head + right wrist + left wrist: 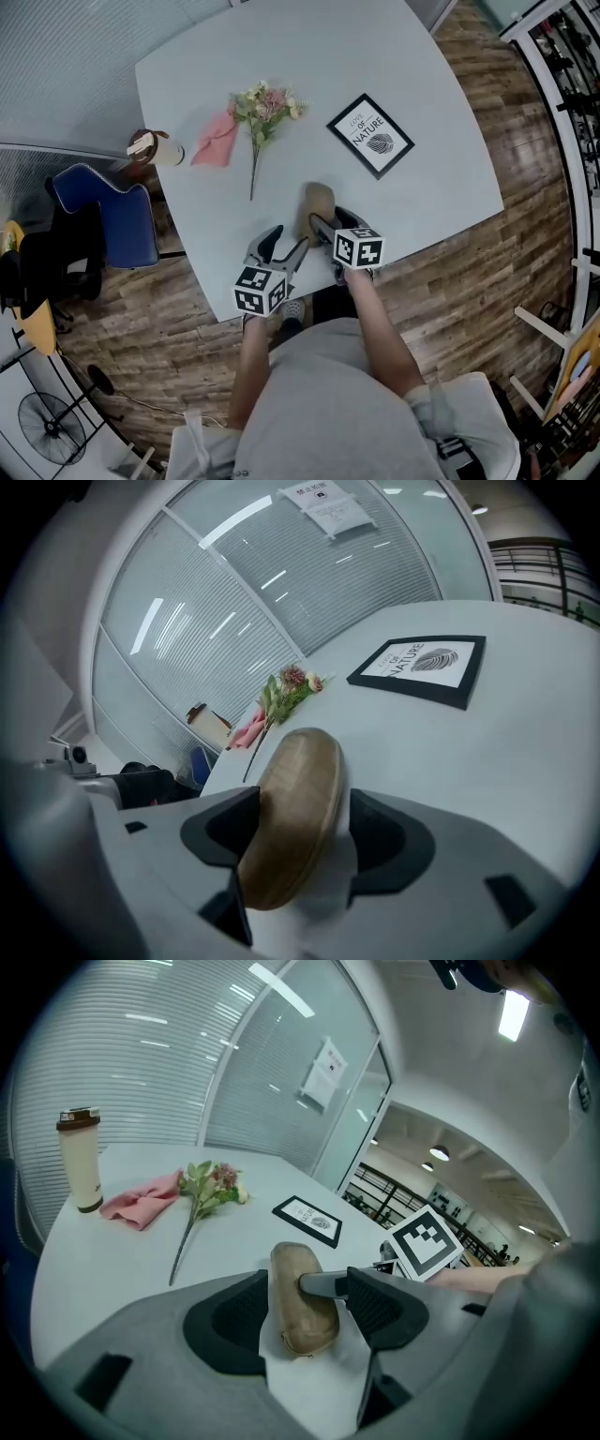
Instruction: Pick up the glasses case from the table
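At the near edge of the white desk (441,178), just in front of your body, a tan, rounded glasses case (317,202) lies on the surface, long and narrow, pointing away from you.

Your right claw (325,228) reaches down over the case's near end. Its two dark jaws stand wide apart with the case between them. In the right gripper view the case fills most of the gap. It sits close against the jaw on the picture's left, and a strip of bare desk shows between it and the other jaw, so the claw isn't clamped on the case.

Your left claw (284,242) sits just beside the right one, nearer the desk edge, and angles in toward the case. Its jaws are also spread wide and hold nothing. In the left gripper view the case shows in the gap ahead of them, with one grey finger of the right claw laid against its side.

Farther back on the desk, well apart from the case, are a black framed print (370,135), a sprig of flowers (262,112), a crumpled pink cloth (217,141) just beside the flowers, and a lidded cup (155,148) near the far left edge. A blue chair (112,220) stands on the wooden floor (469,272) to the left of the desk.
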